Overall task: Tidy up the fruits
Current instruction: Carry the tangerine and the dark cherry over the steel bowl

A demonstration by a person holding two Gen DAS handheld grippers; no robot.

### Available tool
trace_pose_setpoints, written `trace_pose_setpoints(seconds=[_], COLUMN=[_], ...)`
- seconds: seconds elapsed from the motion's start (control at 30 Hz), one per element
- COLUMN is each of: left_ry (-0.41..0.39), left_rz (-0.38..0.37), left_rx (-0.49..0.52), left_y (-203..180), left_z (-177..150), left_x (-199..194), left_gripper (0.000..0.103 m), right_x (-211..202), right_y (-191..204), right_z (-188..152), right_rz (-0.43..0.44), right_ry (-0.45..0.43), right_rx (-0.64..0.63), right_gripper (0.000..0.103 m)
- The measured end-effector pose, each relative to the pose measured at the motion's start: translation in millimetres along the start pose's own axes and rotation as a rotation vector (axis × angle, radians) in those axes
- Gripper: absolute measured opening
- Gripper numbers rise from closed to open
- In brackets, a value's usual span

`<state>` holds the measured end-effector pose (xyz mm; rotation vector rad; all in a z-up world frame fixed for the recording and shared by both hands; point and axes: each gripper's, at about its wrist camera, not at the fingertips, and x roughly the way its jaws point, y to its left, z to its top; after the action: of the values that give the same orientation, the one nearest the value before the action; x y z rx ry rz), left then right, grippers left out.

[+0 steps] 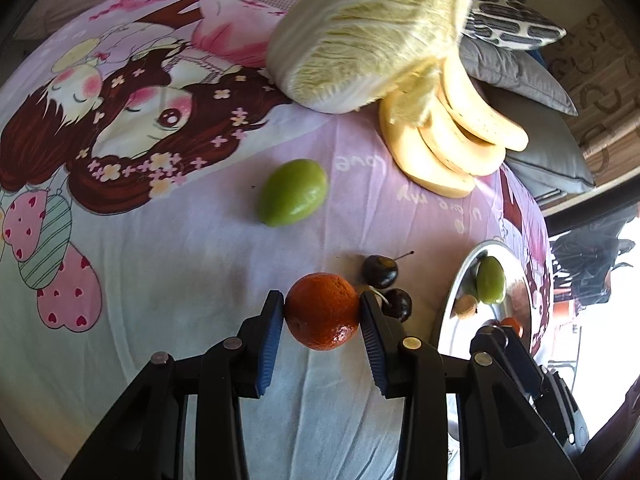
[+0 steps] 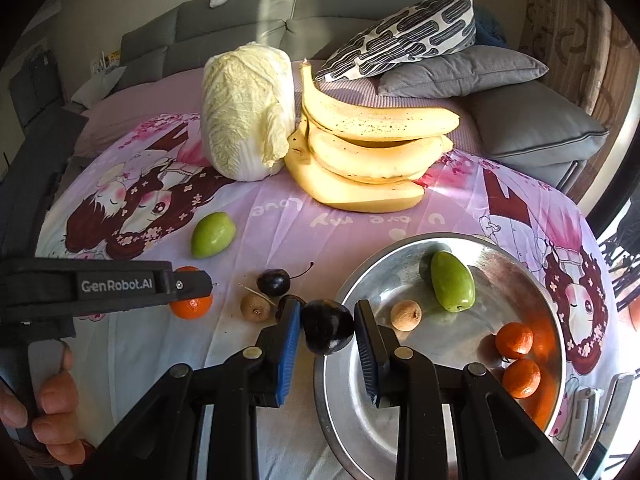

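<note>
Now the left gripper (image 1: 322,312) pinches a small round orange tangerine (image 1: 322,311); the right gripper (image 2: 327,326) pinches a glossy dark fruit (image 2: 327,326), perhaps a plum, beside the round steel bowl (image 2: 360,280).

Cloth (image 2: 132,344) btwn lime (image 2: 212,234) & bowl (image 2: 360,280) mostly open; cherries (image 2: 273,282), longan (image 2: 256,307) clutter it.

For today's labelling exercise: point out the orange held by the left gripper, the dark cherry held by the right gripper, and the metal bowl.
orange (image 1: 322,312), left wrist view, middle of its peel.
dark cherry (image 2: 327,326), right wrist view, centre of its skin.
metal bowl (image 2: 352,392), right wrist view, bare inner wall.
</note>
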<state>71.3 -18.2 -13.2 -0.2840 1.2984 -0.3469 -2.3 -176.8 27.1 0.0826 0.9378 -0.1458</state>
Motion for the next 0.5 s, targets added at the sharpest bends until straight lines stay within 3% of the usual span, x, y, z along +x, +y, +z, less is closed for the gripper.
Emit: trace_pose_setpoints(seconds=[0.5], left_ry=[0.016], left_rz=[-0.021], left_rx=[0.274], left_y=[-87.2], left_z=[-30.7], left_x=[13.5], left_gripper=[0.04], right_x=[-25.6], right_y=[-104.8], right_z=[-11.6], right_rz=[-0.102], right_ry=[-0.026], right_rx=[0.272], right_gripper=[0.03])
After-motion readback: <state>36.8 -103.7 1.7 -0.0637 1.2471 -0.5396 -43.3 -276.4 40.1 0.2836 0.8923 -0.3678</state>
